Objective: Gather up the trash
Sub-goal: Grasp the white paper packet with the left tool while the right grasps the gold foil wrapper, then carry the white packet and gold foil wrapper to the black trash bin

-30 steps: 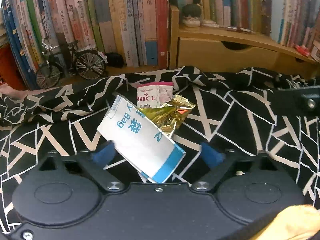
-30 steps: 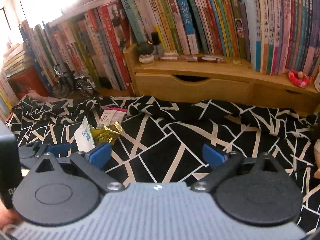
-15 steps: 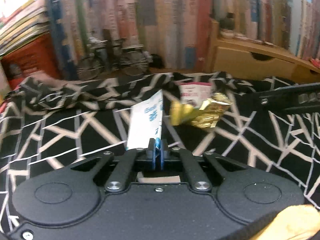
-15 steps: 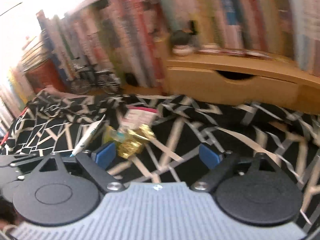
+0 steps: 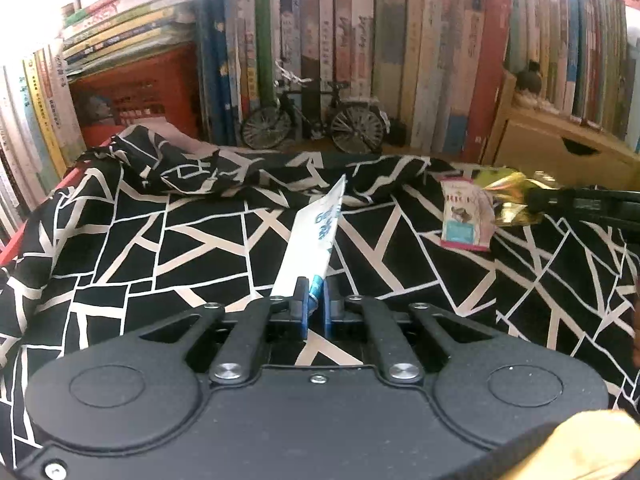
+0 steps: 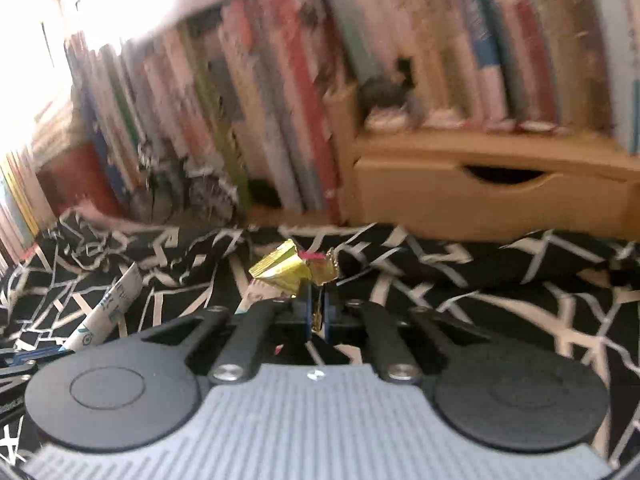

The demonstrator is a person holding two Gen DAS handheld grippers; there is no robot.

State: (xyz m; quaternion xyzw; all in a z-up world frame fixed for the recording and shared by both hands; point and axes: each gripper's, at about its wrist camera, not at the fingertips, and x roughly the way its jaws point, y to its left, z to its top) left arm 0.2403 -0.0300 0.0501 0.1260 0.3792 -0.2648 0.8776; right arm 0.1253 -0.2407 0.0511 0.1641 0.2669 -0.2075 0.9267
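a long row of books (image 5: 360, 48) fills the top of the left wrist view, too many to count, and it shows again, blurry, across the top of the right wrist view. one black cloth (image 5: 180, 248) with white lines covers the counter and fills the middle of both views. one wooden drawer box (image 6: 492, 196) sits at the right in the right wrist view, and one red crate (image 5: 136, 96) sits at the upper left in the left wrist view. one toy bicycle (image 5: 316, 120) stands in front of the books, upper middle.

there are three pieces of trash. one white and blue bag (image 5: 316, 240) sticks up in the middle of the left wrist view, off the cloth. the left gripper (image 5: 315, 308) is clamped tight on its bottom end. one gold wrapper (image 6: 292, 270) is in the middle of the right wrist view. the right gripper (image 6: 316, 316) has just snapped closed, and it pinches a bit of the gold wrapper between its blue pads. in the left wrist view the same wrapper shows at the right edge. one small pink packet (image 5: 466, 220) lies flat on the cloth at the right of the left wrist view, just beside the gold wrapper. no gripper touches it.
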